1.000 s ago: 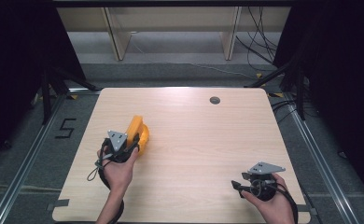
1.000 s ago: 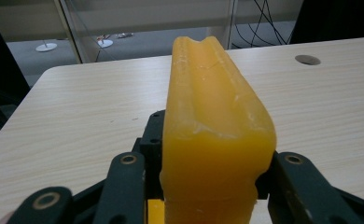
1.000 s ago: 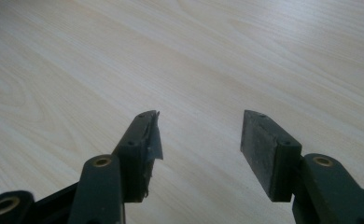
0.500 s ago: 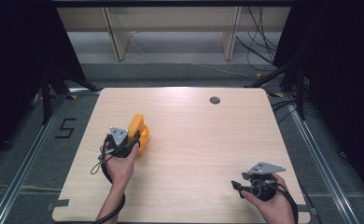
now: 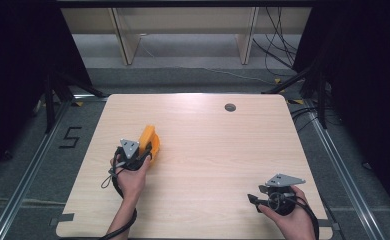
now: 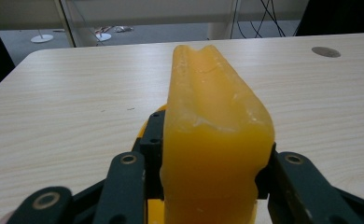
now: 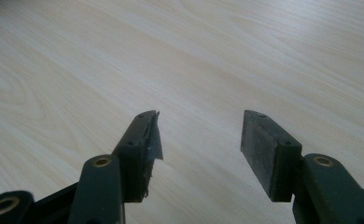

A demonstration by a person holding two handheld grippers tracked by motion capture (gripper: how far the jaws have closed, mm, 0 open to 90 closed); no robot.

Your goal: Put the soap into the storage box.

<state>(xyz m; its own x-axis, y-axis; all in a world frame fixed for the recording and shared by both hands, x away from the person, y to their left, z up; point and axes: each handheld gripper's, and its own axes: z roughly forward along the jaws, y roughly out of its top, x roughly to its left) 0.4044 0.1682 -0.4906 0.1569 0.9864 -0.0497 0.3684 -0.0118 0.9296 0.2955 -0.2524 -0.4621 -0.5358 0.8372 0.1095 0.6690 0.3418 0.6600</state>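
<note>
Left tool [image 5: 144, 150] over pale wood table [image 5: 223, 150]

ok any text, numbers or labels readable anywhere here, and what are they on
"5": black marking on the grey floor left of the light wooden table.
Nothing legible on the yellow-orange moulded block in the left tongs, nor on the open right tongs.

On the table [image 5: 203, 150], the block [image 5: 149, 142] sits in the left half, about midway between the near and far edges. The left gripper [image 5: 142, 152] is just behind it on the near side, its jaws on either side of the block's near end. The right gripper [image 5: 255, 199] lies well apart, near the table's front right corner, pointing left. A small round hole [image 5: 230, 107] sits near the far edge, right of centre. Shelving [image 5: 183, 30] stands on the floor beyond the table.
</note>
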